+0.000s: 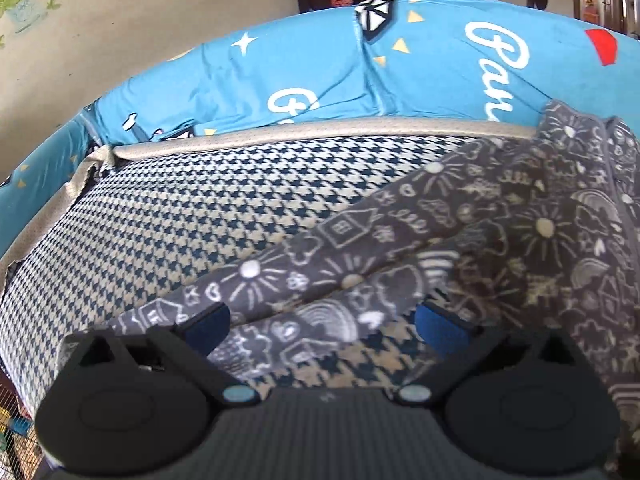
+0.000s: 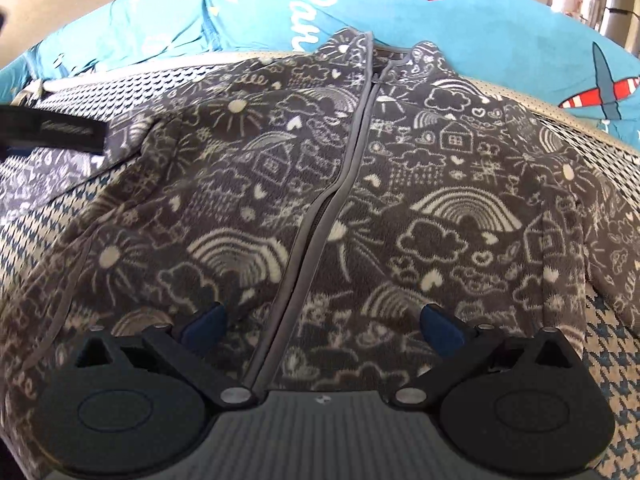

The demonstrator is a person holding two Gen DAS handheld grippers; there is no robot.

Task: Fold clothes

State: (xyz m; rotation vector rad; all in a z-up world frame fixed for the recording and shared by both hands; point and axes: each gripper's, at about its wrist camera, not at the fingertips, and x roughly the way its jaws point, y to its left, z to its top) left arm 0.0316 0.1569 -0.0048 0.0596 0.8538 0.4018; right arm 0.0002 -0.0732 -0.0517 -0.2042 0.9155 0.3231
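Honestly, both my left gripper [image 1: 322, 326] and right gripper [image 2: 322, 322] hung wide open, empty, over the jacket [image 2: 320, 184]; the loose sleeve [image 1: 320, 256] could bunch, and fleece risked slipping from a shallow pinch.

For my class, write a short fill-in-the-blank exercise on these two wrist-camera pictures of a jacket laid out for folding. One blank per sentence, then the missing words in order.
1. The grey jacket lies flat on a cover with a ______ pattern.
2. A ______ runs down the middle of the jacket's front.
3. The jaws of the right gripper stand ______.
4. The left gripper hovers over the jacket's ______, which stretches out across the cover.

Missing words: houndstooth; zip; open; sleeve
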